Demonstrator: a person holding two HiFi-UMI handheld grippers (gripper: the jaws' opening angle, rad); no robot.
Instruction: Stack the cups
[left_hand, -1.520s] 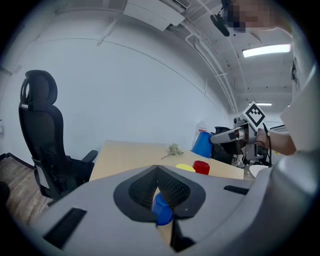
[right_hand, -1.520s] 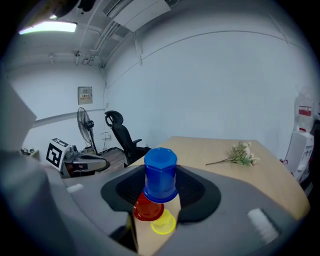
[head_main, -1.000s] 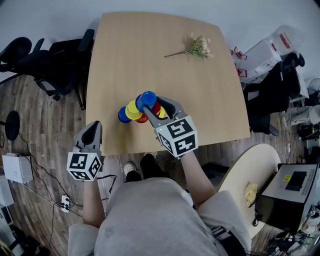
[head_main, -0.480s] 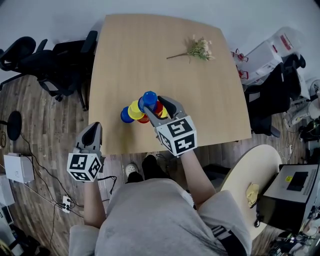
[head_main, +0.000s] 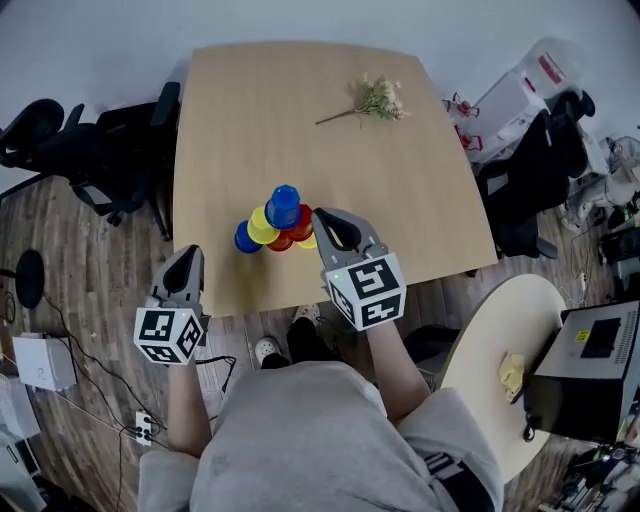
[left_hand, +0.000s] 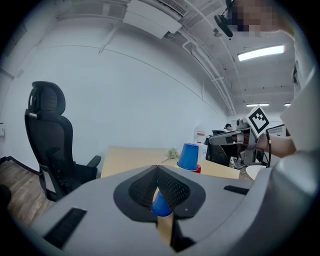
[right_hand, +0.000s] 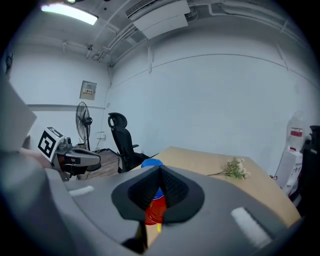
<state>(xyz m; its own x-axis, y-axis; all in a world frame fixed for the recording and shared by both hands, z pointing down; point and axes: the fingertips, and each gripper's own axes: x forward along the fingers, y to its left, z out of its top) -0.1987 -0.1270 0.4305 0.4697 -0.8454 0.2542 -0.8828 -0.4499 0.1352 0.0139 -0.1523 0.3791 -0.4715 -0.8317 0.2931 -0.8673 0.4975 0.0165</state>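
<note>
My right gripper (head_main: 328, 222) let go of the top blue cup (head_main: 283, 207) and backed off to its 5 o'clock — jaws clenched, empty. Left gripper (head_main: 184, 262) clenched, idle — stack looks done.

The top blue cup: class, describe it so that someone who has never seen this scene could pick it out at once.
Find the light wooden table; near its edge closest to the person stands a pile of blue, yellow and red cups. The top blue cup sits upside down at the pile's peak, whereas the other blue cup is low at its left end.
</note>
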